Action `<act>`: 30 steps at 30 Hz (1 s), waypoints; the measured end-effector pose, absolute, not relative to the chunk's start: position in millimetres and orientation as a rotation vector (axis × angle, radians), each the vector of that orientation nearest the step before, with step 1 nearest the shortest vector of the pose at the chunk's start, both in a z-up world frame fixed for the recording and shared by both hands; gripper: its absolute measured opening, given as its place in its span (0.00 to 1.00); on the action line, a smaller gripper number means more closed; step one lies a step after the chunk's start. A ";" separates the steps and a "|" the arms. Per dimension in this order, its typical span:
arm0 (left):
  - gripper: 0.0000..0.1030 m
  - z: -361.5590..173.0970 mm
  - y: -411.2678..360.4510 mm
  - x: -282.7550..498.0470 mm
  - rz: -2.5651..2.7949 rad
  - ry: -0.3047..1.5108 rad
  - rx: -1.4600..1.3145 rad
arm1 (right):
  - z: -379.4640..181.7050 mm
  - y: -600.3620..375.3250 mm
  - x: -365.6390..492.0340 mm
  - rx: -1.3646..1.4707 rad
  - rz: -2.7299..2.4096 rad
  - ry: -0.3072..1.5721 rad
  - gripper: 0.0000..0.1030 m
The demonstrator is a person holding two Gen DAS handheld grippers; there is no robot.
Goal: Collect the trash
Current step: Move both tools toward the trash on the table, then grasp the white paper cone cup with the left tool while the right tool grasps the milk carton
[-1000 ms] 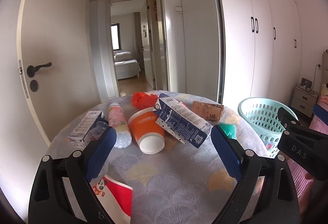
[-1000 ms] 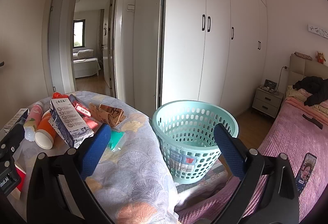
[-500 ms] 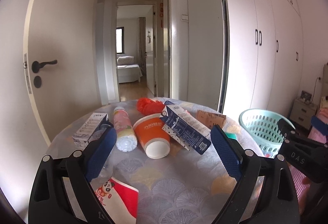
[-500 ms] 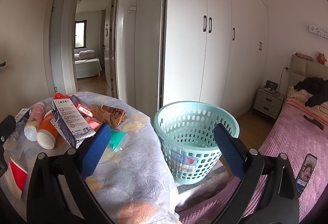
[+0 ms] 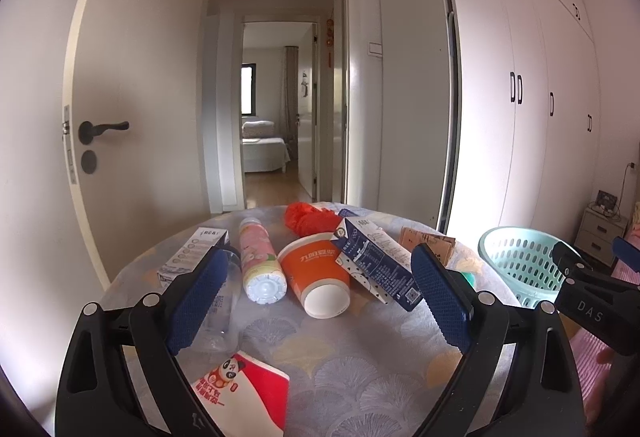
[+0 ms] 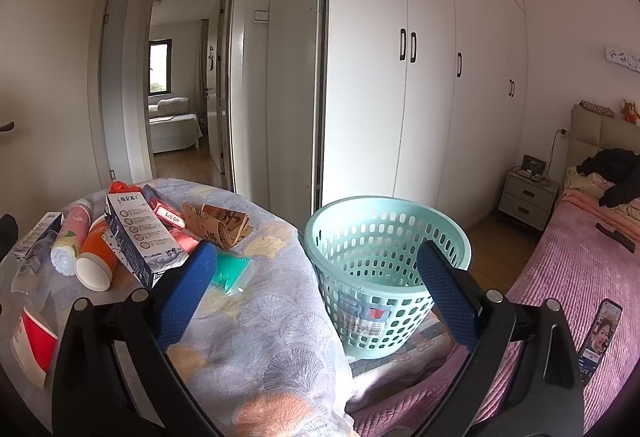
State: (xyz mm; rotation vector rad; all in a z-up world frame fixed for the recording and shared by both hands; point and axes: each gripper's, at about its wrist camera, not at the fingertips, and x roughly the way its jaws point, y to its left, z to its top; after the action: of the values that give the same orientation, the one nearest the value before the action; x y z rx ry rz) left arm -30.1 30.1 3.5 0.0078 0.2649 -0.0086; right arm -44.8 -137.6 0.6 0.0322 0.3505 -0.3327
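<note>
Left tongs [image 5: 318,299] and right tongs [image 6: 316,291], both spread and empty. Left view alone faces the trash on the tabletop [image 5: 360,349]: orange cup [image 5: 318,279], blue carton [image 5: 378,267], pink bottle [image 5: 260,263]. Right view alone shows inside the teal basket [image 6: 386,257], just beside the tabletop's edge, bed [image 6: 568,277] beyond.

Right gripper [image 6: 316,289], jaws spread wide and empty, above a cloth-covered table [image 6: 276,321] strewn with cartons and cups, beside a perforated teal basket [image 6: 380,237] near a pink bed [image 6: 576,265].
</note>
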 end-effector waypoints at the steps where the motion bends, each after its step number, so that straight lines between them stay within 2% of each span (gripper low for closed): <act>1: 0.87 3.0 29.7 -30.0 -0.008 0.268 0.011 | 0.8 -137.1 -44.3 0.027 -0.332 0.349 0.93; 30: 0.88 1.4 52.5 -26.3 0.062 0.300 0.021 | 7.8 -125.9 -36.5 -0.026 -0.302 0.324 0.93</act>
State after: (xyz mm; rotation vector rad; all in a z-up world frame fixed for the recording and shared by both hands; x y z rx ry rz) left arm -26.3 52.5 1.4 0.0215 0.2995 0.0619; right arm -36.5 -125.9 7.8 -0.0265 0.3239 -0.3020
